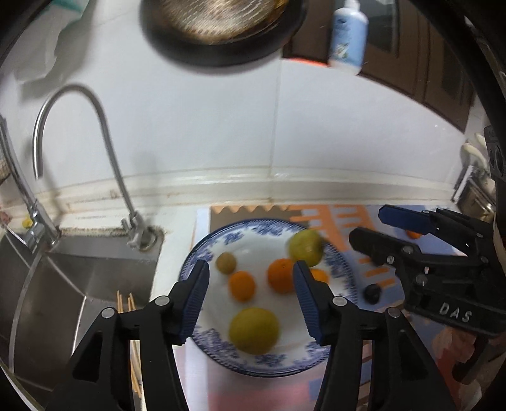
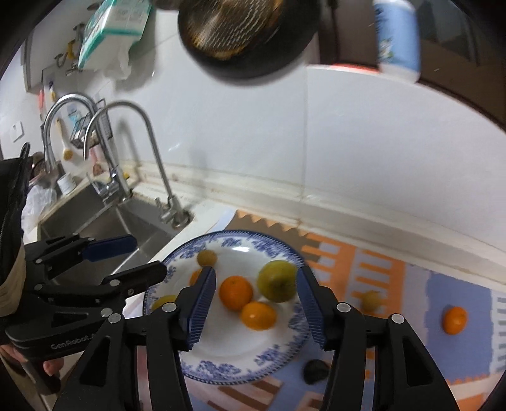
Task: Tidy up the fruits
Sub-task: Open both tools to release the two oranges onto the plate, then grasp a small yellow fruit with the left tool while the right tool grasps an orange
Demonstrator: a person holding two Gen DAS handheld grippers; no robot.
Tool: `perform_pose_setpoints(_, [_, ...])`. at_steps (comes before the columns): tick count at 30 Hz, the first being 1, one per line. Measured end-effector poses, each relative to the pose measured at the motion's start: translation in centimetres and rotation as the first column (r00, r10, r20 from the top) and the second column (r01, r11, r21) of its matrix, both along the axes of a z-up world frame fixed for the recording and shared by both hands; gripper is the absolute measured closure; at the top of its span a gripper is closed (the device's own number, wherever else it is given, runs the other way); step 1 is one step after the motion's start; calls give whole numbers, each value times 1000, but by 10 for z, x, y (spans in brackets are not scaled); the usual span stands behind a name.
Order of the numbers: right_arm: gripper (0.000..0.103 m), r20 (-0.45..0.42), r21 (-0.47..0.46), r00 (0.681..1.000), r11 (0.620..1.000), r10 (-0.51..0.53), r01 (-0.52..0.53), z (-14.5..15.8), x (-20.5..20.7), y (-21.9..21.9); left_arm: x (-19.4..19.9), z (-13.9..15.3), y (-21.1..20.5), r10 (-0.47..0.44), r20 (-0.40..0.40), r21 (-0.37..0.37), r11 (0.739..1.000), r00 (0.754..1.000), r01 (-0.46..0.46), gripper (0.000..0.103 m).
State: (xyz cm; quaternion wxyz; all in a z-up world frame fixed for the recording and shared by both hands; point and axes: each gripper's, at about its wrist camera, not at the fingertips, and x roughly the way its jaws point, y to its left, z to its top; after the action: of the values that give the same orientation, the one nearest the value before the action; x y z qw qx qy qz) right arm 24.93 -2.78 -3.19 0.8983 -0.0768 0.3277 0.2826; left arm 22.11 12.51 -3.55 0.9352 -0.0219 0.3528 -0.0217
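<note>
A blue-patterned white plate (image 1: 272, 360) (image 2: 221, 368) sits on the counter mat. It holds two oranges (image 1: 242, 285) (image 2: 235, 292), a large yellow-green fruit (image 1: 254, 330), a blurred green-yellow fruit (image 1: 305, 248) (image 2: 277, 280) and a small brownish one (image 1: 226, 262) (image 2: 207, 257). My left gripper (image 1: 251, 265) (image 2: 150, 256) hovers open above the plate, nothing between its pads. My right gripper (image 2: 255, 272) (image 1: 367, 223) is open too, above the plate's right side, its pads clear of the fruit. On the mat lie an orange (image 2: 454, 320), a small greenish fruit (image 2: 370, 300) and a dark fruit (image 2: 314, 371) (image 1: 371, 292).
A steel sink (image 1: 79, 284) with curved taps (image 1: 104, 142) lies left of the plate, wooden sticks (image 1: 126, 303) at its edge. A dark pan (image 1: 221, 28) and a white-blue bottle (image 1: 348, 34) hang on the tiled wall. The patterned mat (image 2: 411, 278) extends right.
</note>
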Motion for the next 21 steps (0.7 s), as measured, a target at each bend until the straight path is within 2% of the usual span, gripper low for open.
perform_pose_setpoints(5, [43,42,15,997,997,-72,71,22,-7,-27,-3,19,-22,-45,39,3,999,998,45,45])
perform_pose_setpoints(7, [43,63,19,992,994,-105,104,30,-11,-38,-2,25,-31,-60,51,11,998,997,59,39])
perform_pose_setpoints(8, [43,70,24,990,993,-121,120,33,-13,-44,-2,29,-36,-65,61,17,998,996,64,33])
perform_pose_setpoints(13, [42,96,47,975,979,-202,198,47,-19,-74,4,42,-61,-106,83,12,994,991,105,22])
perform_pose_setpoints(16, [38,92,63,963,966,-255,250,51,-20,-93,10,46,-76,-141,84,14,990,986,140,22])
perform_pose_setpoints(21, [38,47,72,944,944,-327,323,51,-11,-123,26,47,-103,-194,49,35,981,980,192,21])
